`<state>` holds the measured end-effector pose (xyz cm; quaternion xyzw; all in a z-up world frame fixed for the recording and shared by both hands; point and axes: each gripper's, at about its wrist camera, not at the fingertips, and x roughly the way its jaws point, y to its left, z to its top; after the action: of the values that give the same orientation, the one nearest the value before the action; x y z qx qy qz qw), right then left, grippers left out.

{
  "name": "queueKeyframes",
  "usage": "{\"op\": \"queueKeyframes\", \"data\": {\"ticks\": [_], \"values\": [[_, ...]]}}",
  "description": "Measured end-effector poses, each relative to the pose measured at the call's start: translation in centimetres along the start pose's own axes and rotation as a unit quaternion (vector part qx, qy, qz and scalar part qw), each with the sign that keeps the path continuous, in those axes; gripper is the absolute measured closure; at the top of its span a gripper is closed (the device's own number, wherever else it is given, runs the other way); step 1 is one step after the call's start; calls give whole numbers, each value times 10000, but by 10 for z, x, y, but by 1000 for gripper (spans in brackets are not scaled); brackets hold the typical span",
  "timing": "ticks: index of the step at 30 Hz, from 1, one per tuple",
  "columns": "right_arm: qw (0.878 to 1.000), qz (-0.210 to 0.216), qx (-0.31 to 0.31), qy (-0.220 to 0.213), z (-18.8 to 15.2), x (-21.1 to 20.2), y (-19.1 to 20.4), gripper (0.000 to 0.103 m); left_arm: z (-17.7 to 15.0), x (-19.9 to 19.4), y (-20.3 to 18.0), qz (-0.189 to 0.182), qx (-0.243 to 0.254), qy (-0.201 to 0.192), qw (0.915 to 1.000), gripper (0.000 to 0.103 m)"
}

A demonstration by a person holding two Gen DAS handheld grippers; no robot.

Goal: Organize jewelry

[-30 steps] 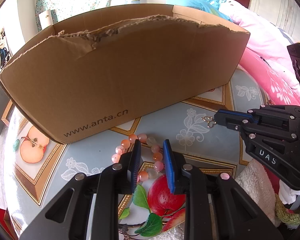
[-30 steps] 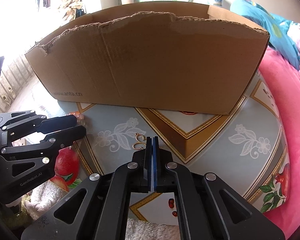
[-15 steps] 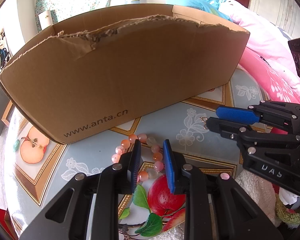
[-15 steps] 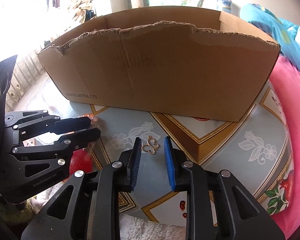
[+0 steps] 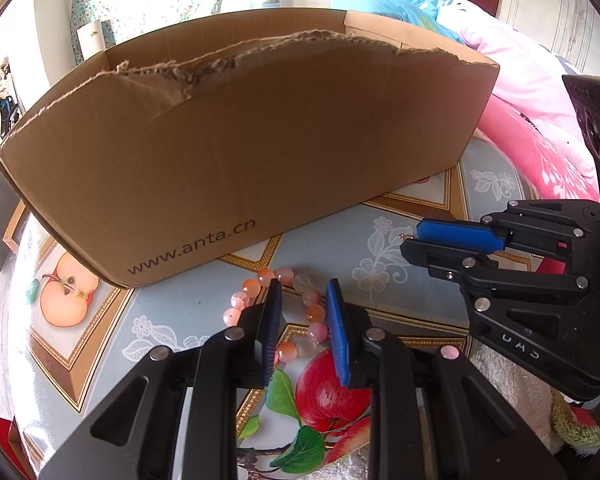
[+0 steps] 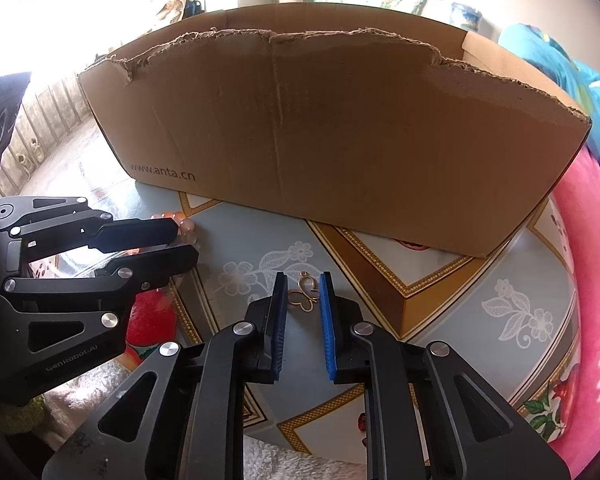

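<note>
A bracelet of pink and orange beads [image 5: 315, 313] lies on the patterned table in front of a torn cardboard box [image 5: 240, 152]. My left gripper [image 5: 304, 285] stands open over it, one finger inside the ring and one outside, with the pads clear of the beads. A small gold butterfly pendant [image 6: 305, 297] lies flat on the table between the blue pads of my right gripper [image 6: 304, 282]. Its jaws are closing, and the pads are almost at the pendant's edges. Each gripper also shows in the other's view: right gripper [image 5: 411, 238], left gripper [image 6: 186, 243].
The cardboard box [image 6: 340, 140] spans the table right behind both grippers, its top edge ragged. The tablecloth [image 6: 512, 280] has fruit and flower prints. Pink bedding [image 5: 540, 152] lies on the right, and a fuzzy white towel [image 6: 292, 464] lies at the near edge.
My right gripper went from shut behind the pendant to open around it, and its jaws have since narrowed. It also rolled slightly. The left gripper and the bracelet did not move.
</note>
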<state>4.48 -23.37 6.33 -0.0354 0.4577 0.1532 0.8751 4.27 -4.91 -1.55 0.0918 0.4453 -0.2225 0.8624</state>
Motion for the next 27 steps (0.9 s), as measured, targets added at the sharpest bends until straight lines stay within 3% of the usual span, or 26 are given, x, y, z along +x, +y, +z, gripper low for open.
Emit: {"op": "queueKeyframes", "data": {"ticks": [8,9,15,19,22,27], "values": [[9987,328,388,53,4,6,-15,89,0,-1,-1,-8,4,-14,10000,81],[9981,395,466,62,5,6,-18,99,0,-1,-1,-15,4,-17,10000,81],[9905,835,1082,136,5,6,-43,102,0,-1,0,-42,44,-4,10000,81],[9922,863,889,151,6,-6,-37,95,2,-1,1,-104,92,30,9999,81],[9957,734,509,240,9,-11,-23,80,2,0,2,-168,153,43,9997,81],[9971,455,-192,580,13,-6,-2,79,2,1,7,-315,209,42,9993,81]]}}
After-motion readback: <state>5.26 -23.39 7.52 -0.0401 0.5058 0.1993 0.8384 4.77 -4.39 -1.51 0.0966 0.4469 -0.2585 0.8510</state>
